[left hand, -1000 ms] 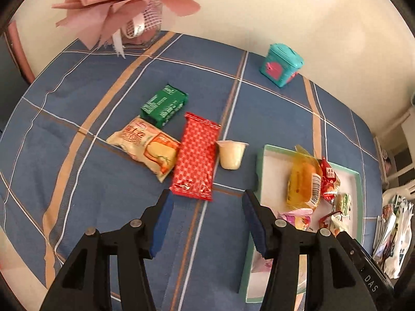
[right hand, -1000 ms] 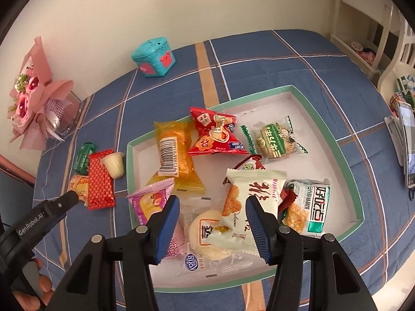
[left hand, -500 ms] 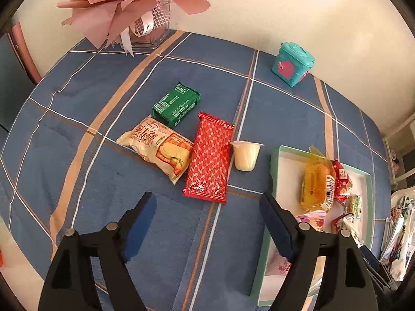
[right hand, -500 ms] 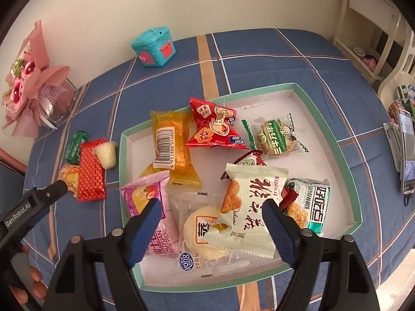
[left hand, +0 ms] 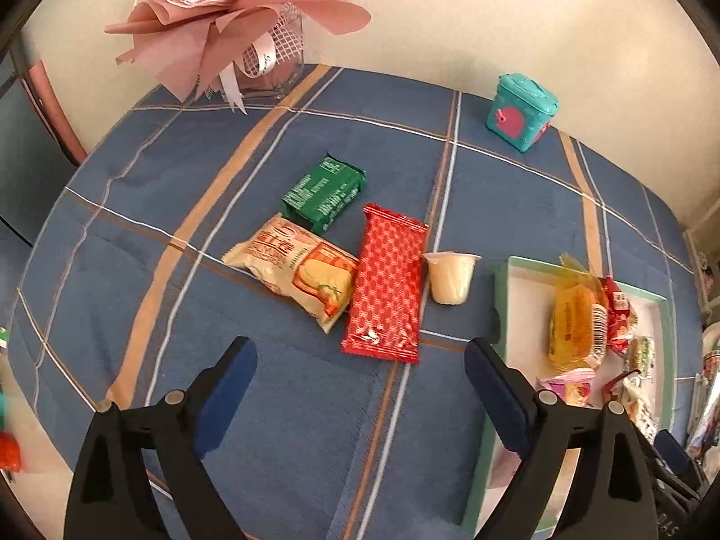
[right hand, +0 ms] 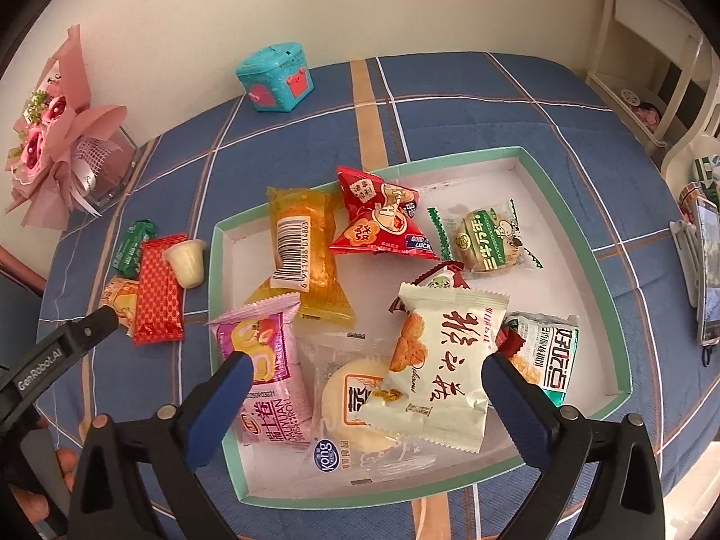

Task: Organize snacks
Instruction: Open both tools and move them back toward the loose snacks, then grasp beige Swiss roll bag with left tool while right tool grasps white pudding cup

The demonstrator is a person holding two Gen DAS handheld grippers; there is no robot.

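Your left gripper point(left hand: 360, 373) hangs low centre of left view, jaws opening, nothing between; red wafer pack point(left hand: 386, 283) lies just above gap; cream pack point(left hand: 294, 270) and green pack point(left hand: 325, 192) to its left, jelly cup point(left hand: 450, 276) to its right, all outside tray point(left hand: 500, 297) (right edge of frame). Your right gripper point(right hand: 366, 382) also opening, empty, over filled tray. Step looks like reach for loose snack; next, lower left jaws astride red pack, then close.

left gripper point(left hand: 360, 371), right gripper point(right hand: 366, 382): black frames, blue pads, silver screws; white "genrobot.ai" lettering.
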